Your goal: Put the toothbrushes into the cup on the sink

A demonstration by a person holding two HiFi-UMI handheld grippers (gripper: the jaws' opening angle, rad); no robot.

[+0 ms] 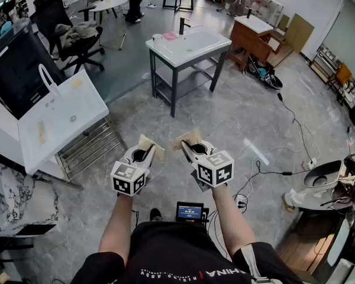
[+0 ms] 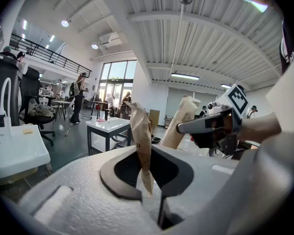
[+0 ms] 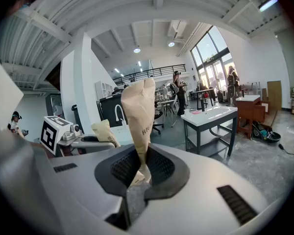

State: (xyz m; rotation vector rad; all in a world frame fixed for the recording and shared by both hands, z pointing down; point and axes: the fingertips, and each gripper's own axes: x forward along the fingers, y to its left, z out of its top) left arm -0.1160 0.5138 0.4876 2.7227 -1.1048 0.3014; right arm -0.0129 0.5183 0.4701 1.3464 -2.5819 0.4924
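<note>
Both grippers are held out level in front of me, side by side over the grey floor. My left gripper (image 1: 147,149) (image 2: 147,176) is shut on a tan paper-wrapped toothbrush packet (image 1: 150,144) (image 2: 140,140) that sticks up from its jaws. My right gripper (image 1: 188,143) (image 3: 137,173) is shut on a second tan paper packet (image 1: 191,136) (image 3: 140,115). A few steps ahead stands the white sink (image 1: 192,45) (image 2: 108,125) (image 3: 213,115) on a dark frame, with a black tap (image 1: 183,24). A small white cup (image 1: 158,38) sits at its left end beside something pink (image 1: 170,35).
A second white sink (image 1: 62,114) with a white tap stands near my left, with a wire rack (image 1: 89,149) beside it. Office chairs (image 1: 65,28) and a person stand farther back. Cables (image 1: 272,158) trail over the floor at right, near a wooden cabinet (image 1: 251,37).
</note>
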